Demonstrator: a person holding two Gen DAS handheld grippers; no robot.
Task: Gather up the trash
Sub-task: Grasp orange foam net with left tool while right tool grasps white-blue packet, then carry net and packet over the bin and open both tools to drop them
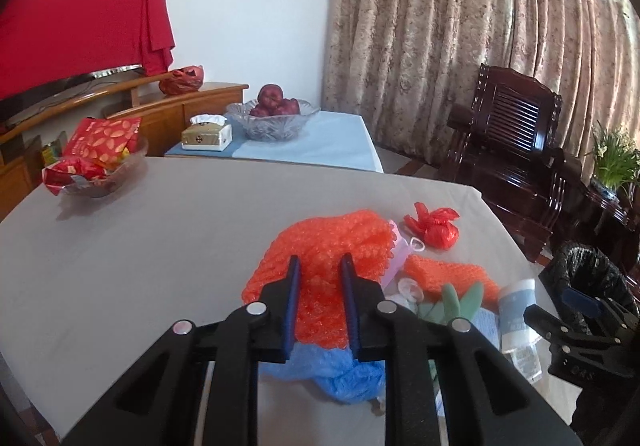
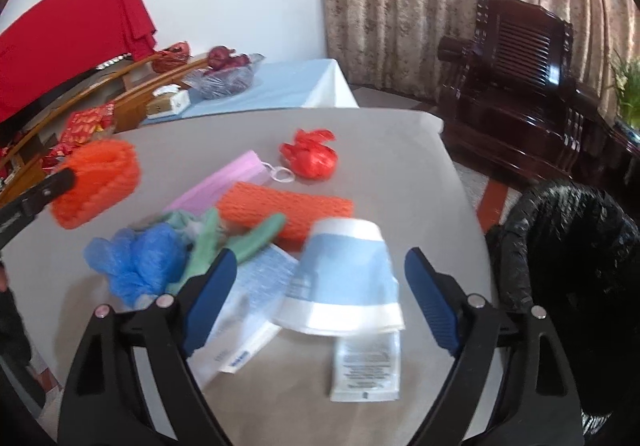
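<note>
The left gripper (image 1: 321,266) clamps the orange foam netting (image 1: 332,242), raised above the table (image 1: 140,246). The right gripper (image 2: 320,266) gapes around a blue-and-white packet (image 2: 344,278) beside the black-lined bin (image 2: 568,246).

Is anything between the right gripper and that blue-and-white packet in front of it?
Nothing visible. The right gripper is open with the blue-and-white packet lying directly between its fingers; the green glove lies to its left.
</note>
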